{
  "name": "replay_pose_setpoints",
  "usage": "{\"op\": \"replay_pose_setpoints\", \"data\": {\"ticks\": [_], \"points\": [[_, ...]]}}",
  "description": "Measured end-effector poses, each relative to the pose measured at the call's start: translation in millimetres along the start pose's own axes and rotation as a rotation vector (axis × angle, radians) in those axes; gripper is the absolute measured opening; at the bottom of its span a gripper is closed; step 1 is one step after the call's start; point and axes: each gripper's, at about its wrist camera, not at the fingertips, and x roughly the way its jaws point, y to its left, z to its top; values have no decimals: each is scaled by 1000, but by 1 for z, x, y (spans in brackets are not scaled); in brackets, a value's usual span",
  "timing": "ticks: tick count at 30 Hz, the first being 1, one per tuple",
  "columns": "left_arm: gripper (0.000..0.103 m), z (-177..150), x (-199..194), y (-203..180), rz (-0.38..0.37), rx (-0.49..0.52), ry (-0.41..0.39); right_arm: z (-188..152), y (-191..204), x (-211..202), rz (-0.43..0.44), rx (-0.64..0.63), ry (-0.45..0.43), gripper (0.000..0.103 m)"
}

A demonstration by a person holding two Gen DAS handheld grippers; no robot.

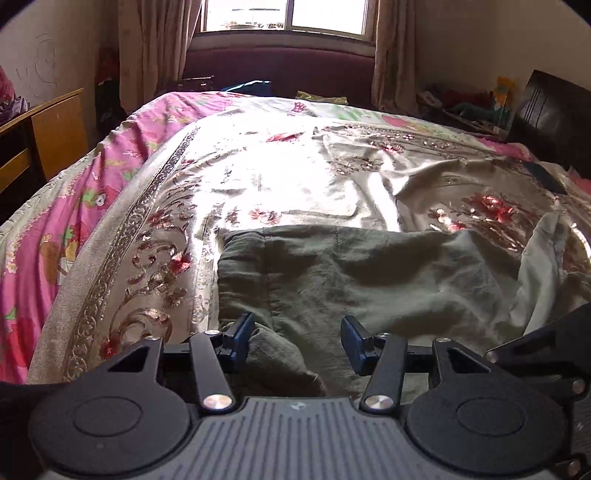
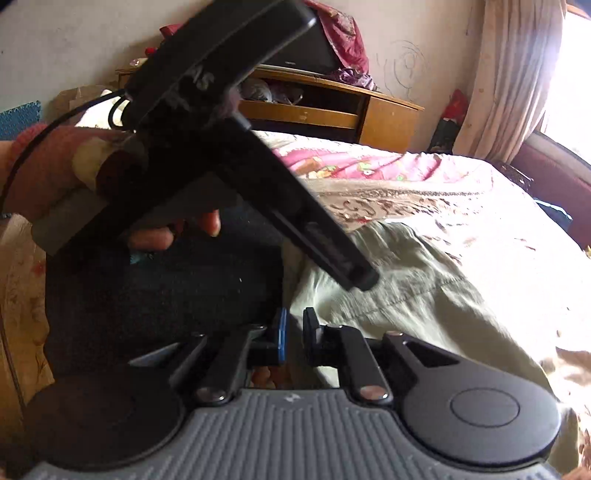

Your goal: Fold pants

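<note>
Pants of crumpled olive-green cotton (image 1: 332,273) lie across the near part of a bed, on a shiny cream bedspread with red flowers and a scrolled border (image 1: 258,173); nearest the left wrist camera, the left gripper (image 1: 299,341) stands about half open, a raised fold of the cloth between its blue-padded fingers (image 1: 242,334) but not pressed by them, so nothing is held; beside it, in the right wrist view, the right gripper (image 2: 293,334) shows only a narrow gap between its jaws, with pale cloth behind it, and whether any fabric is pinched there cannot be told; just beyond, a hand (image 2: 155,236) grasps the black handle of the other tool; farther off lie a pink cartoon-print quilt (image 1: 74,206), a wooden desk (image 2: 332,110) and a curtained window (image 1: 284,14). Judged stage: between folds, one edge set down; the next move calls for a fresh grip on a free edge, both sides lifted evenly.
</note>
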Motion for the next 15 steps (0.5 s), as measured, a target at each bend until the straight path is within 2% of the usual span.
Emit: {"op": "replay_pose_setpoints", "data": {"ticks": [2, 5, 7, 11, 13, 15], "points": [[66, -14, -1, 8, 67, -4, 48, -14, -16, -20, -27, 91, 19, 11], [73, -23, -22, 27, 34, -119, 28, -38, -48, -52, -80, 282, 48, 11], [73, -23, -33, 28, 43, -163, 3, -61, -80, -78, -176, 456, 78, 11], [72, -13, -48, 2, 98, -101, -77, -107, -137, -132, -430, 689, 109, 12], [73, -4, -54, -18, 63, -63, -116, -133, -170, -161, -542, 832, 106, 15], [73, 6, -54, -43, 21, -14, -134, -154, -203, -184, -622, 966, 76, 24]]}}
